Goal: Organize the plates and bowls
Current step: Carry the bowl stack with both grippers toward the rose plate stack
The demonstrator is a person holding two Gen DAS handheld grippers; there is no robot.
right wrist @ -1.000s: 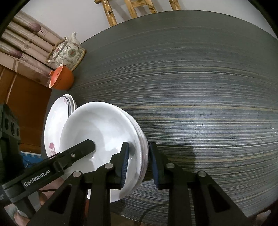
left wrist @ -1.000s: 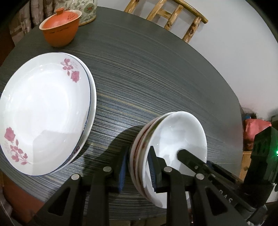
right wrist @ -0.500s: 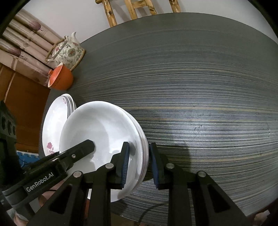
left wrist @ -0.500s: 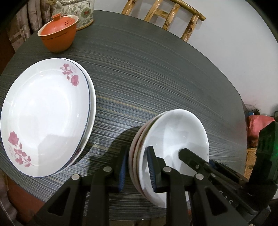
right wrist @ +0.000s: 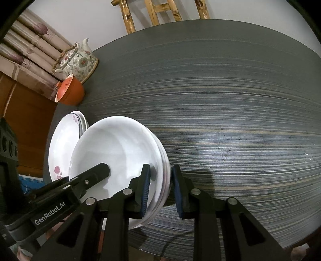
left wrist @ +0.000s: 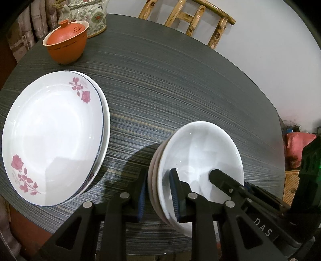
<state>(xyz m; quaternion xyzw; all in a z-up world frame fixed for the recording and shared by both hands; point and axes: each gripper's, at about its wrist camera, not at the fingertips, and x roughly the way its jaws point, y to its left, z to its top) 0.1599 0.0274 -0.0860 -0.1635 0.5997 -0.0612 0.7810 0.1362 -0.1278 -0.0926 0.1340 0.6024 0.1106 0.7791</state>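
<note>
A stack of white bowls [left wrist: 198,158] is gripped at opposite rims by the left hand-held gripper [left wrist: 157,192] and the right hand-held gripper [right wrist: 160,190], near the worktop [left wrist: 180,84] edge; nothing is seen inside the top bowl. Stacked rose plates [left wrist: 52,138] lie alongside, their number hard to make out

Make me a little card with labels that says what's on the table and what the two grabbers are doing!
table: dark, round
bowls: white stack, near edge
left hand-held gripper: straddling the stack's left rim
right hand-held gripper: straddling its right rim
plates: rose-patterned stack, left of bowls
cup: orange, lidded
teapot: flowered, behind cup
chair: wooden, beyond table
</note>
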